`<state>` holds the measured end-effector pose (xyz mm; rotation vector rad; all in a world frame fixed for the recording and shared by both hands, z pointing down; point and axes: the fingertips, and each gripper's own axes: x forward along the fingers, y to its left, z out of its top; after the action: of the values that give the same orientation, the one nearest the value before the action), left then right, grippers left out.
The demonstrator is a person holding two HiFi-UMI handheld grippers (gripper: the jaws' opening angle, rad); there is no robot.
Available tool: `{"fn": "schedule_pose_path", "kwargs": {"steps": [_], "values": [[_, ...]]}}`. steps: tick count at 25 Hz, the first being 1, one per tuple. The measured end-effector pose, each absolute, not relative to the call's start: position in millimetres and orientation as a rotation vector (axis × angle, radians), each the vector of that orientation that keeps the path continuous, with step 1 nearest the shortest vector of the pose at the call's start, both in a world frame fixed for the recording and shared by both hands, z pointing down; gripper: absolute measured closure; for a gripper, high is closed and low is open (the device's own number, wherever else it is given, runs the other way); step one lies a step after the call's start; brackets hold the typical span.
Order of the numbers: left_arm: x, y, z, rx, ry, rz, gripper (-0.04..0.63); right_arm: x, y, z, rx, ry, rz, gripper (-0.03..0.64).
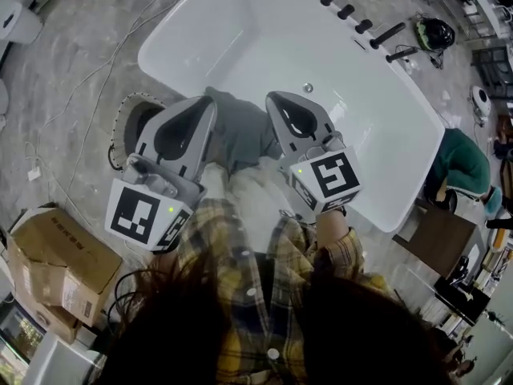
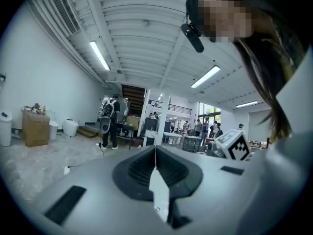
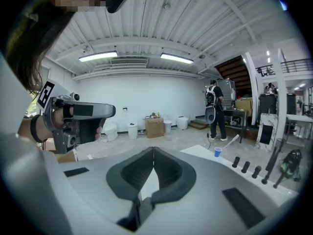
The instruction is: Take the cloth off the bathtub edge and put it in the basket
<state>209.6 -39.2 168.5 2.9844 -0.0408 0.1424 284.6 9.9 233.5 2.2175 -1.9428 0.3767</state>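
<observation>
- Plaid shirt (image 1: pixel 240 295) fills the head view's foreground; beyond it the left gripper (image 1: pixel 210 103) and right gripper (image 1: pixel 272 98) flank a grey cloth (image 1: pixel 244 139) draped over the near rim of the white bathtub (image 1: pixel 345 103), with the basket (image 1: pixel 119 119) on the floor just to its left, partly hidden.
- Left gripper view: its 2 jaws meet in a closed seam, nothing between them.
- Right gripper view: jaws likewise pressed together, empty; no cloth in sight.
- Cloth looks soft, light and limp; a pinch on a raised fold at the rim should lift it, though it will likely sag and trail.
</observation>
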Motion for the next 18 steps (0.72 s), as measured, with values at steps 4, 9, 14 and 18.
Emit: {"fn": "schedule_pose_path", "kwargs": {"steps": [4, 9, 14, 18], "values": [[211.9, -44.1, 197.9, 2.988, 0.0, 0.22, 0.578, 289.6, 8.4, 254.6, 2.245, -1.901, 0.43, 0.601], [217.7, -43.0, 224.1, 2.974, 0.057, 0.239, 0.578, 292.8, 6.3, 275.4, 2.27, -1.871, 0.467, 0.6], [227.2, -39.4, 258.8, 2.961, 0.118, 0.278, 0.578, 296.4, 3.3, 310.3, 2.26, -1.854, 0.519, 0.6], [231.5, -38.3, 299.0, 2.908, 0.141, 0.397, 0.577, 296.1, 1.9, 346.5, 2.23, -1.853, 0.582, 0.6]]}}
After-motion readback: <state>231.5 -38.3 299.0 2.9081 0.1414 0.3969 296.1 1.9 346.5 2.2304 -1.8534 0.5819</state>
